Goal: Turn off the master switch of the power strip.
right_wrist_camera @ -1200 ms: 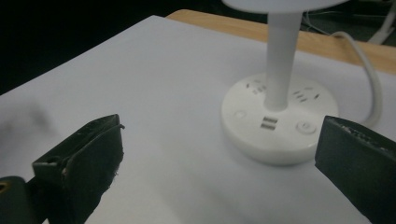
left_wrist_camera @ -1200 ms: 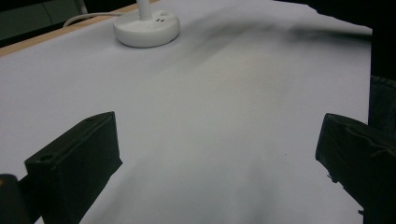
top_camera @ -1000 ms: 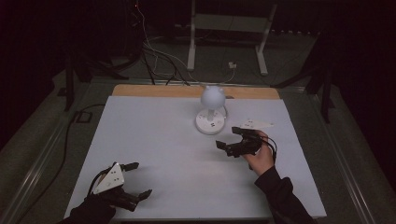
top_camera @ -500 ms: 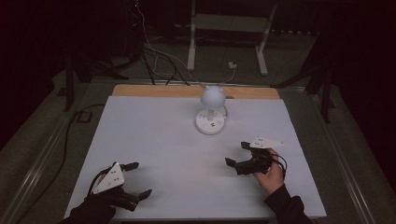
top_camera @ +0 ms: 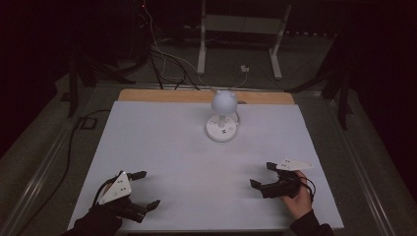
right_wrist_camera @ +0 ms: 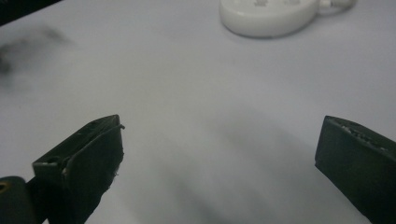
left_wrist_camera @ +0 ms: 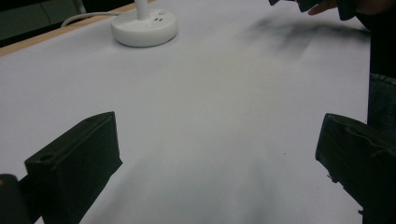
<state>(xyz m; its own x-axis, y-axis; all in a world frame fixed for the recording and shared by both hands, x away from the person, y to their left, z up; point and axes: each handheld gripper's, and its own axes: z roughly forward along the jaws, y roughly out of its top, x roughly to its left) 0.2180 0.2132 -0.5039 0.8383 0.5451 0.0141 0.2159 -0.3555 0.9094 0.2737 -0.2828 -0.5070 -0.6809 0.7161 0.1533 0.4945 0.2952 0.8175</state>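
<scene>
White plastic, by the look of it, makes up the small lamp (top_camera: 223, 118) that stands toward the far edge of the worktop (top_camera: 162, 147), a little right of the middle: a round flat base, a short stem and a ball-shaped head on top. A thin white cable leaves the base and runs off over the far edge.

Both grippers sit well apart from it, near the front edge. The left gripper (top_camera: 142, 189) hovers by the front left corner with its jaws spread wide and nothing between them — the left gripper view looks straight along them to the lamp base (left_wrist_camera: 144, 27). The right gripper (top_camera: 263, 176) is held near the front right corner, jaws likewise wide apart and empty, aimed toward the middle of the worktop; its own view catches the edge of the lamp base (right_wrist_camera: 273, 16) at the top.

As for handling, the lamp is probably light and rigid, with smooth surfaces that could slip under hard pads. The ball head looks the most fragile part and too round to pinch safely — the stem just above the base seems the better place to take hold, or the rim of the base if it only needs sliding. The trailing cable may drag or tip it, so a slow pull would be wise.
</scene>
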